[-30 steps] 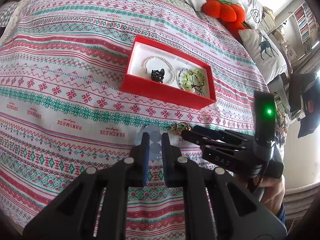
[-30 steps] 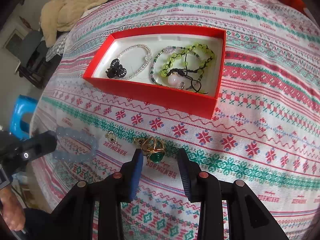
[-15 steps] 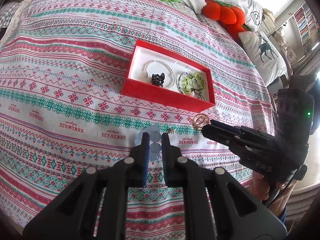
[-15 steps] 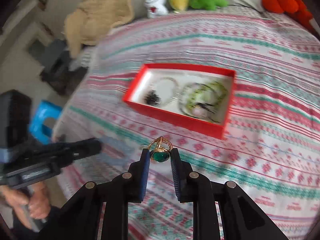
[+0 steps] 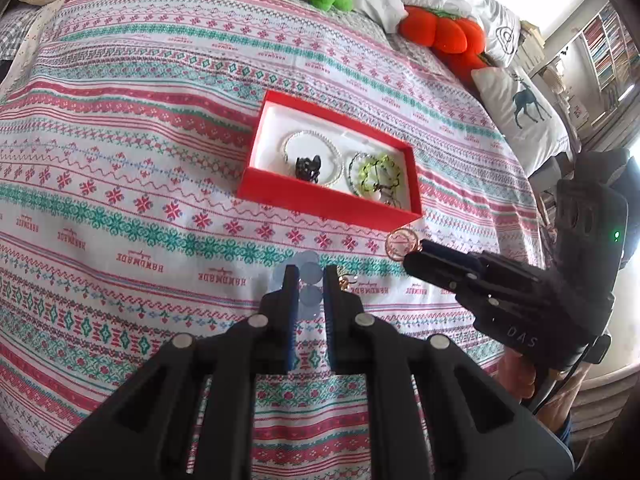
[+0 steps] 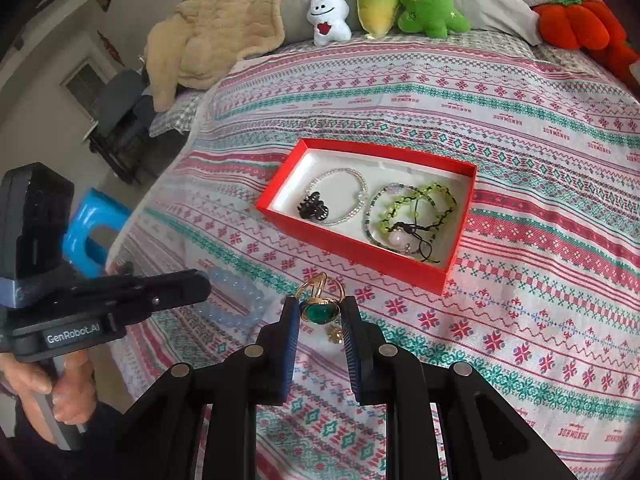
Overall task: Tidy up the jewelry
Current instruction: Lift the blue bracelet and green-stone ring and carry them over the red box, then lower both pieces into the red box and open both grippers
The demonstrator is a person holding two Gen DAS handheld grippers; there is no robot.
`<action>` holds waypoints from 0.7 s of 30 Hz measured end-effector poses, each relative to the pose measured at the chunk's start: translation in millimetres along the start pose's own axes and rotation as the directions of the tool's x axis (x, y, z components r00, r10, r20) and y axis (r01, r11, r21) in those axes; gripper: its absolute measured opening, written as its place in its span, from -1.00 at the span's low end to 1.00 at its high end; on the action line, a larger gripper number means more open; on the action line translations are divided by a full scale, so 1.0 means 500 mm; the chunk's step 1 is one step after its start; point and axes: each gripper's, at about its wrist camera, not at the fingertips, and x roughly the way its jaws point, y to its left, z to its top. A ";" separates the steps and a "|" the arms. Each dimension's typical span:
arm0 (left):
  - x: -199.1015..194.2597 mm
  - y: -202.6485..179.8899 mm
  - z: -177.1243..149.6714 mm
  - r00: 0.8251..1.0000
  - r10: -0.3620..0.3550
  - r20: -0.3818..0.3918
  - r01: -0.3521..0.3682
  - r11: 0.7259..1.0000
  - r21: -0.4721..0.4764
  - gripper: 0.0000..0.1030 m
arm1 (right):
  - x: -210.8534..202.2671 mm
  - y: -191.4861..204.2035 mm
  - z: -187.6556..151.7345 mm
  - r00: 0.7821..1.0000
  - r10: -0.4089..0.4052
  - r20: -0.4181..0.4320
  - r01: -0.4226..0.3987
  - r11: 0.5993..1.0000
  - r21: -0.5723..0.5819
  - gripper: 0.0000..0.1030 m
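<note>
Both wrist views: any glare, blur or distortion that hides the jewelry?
Left wrist view: strong fisheye bending and dark corners; daylight blown out at upper right, the red box sharp, the bracelet in the left gripper pale and hazy. Right wrist view: same bending, even light, the ring in the right gripper crisp; the room at left is dim.

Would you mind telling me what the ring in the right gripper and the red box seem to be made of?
Ring: looks like gold-toned metal, judging by its shiny yellow bands, set with a glossy green stone or glass; which one can't be told. Red box: probably card, with thin, straight matte red walls and a white lining inside.
</note>
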 end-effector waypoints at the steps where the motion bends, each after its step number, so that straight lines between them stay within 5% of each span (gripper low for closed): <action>1: -0.007 0.000 0.003 1.000 -0.011 0.014 0.011 1.000 -0.002 -0.75 | -0.001 -0.001 -0.001 1.000 0.004 0.002 -0.004 1.000 0.007 -0.59; 10: -0.056 -0.009 0.060 0.976 -0.129 0.174 0.135 0.991 -0.020 -0.75 | -0.034 -0.064 0.022 0.993 -0.068 0.099 0.053 0.987 0.153 -0.58; 21: -0.012 -0.029 0.124 0.942 -0.210 0.260 0.223 0.975 -0.019 -0.75 | -0.038 -0.115 0.035 0.984 -0.105 0.143 0.064 0.961 0.268 -0.58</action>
